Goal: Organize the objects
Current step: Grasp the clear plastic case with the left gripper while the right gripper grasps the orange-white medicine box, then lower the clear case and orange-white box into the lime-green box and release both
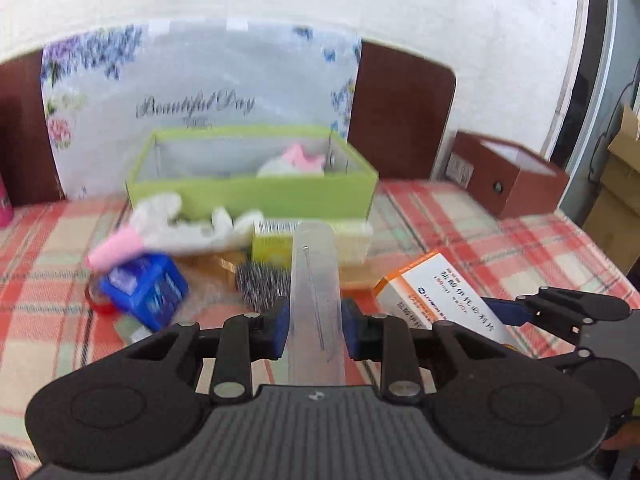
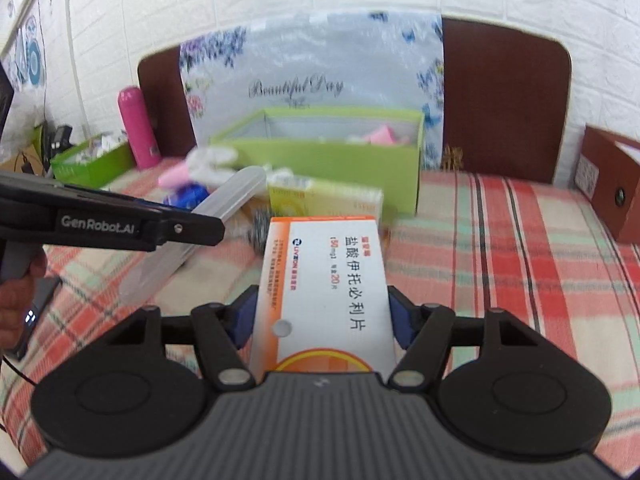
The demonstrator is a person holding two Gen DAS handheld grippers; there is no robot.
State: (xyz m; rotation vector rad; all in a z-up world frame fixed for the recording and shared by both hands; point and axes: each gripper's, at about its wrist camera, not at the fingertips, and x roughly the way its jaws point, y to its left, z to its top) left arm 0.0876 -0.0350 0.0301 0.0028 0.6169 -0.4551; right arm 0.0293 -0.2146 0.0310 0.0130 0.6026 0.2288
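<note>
Two items: translucent case (image 1: 315, 300), orange-white medicine box (image 2: 324, 292)

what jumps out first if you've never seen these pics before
Each hand-held gripper is shut on something: the left hand-held gripper clamps a long clear plastic case, the right hand-held gripper a white and orange medicine box. Straight ahead on the plaid tablecloth sits an open green box, with small clutter in front of it.

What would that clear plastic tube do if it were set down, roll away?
Probably: the clear tube looks round and smooth, so it could roll on the checked tablecloth. It seems stiff, holding straight between the left gripper fingers, and likely light.
</note>
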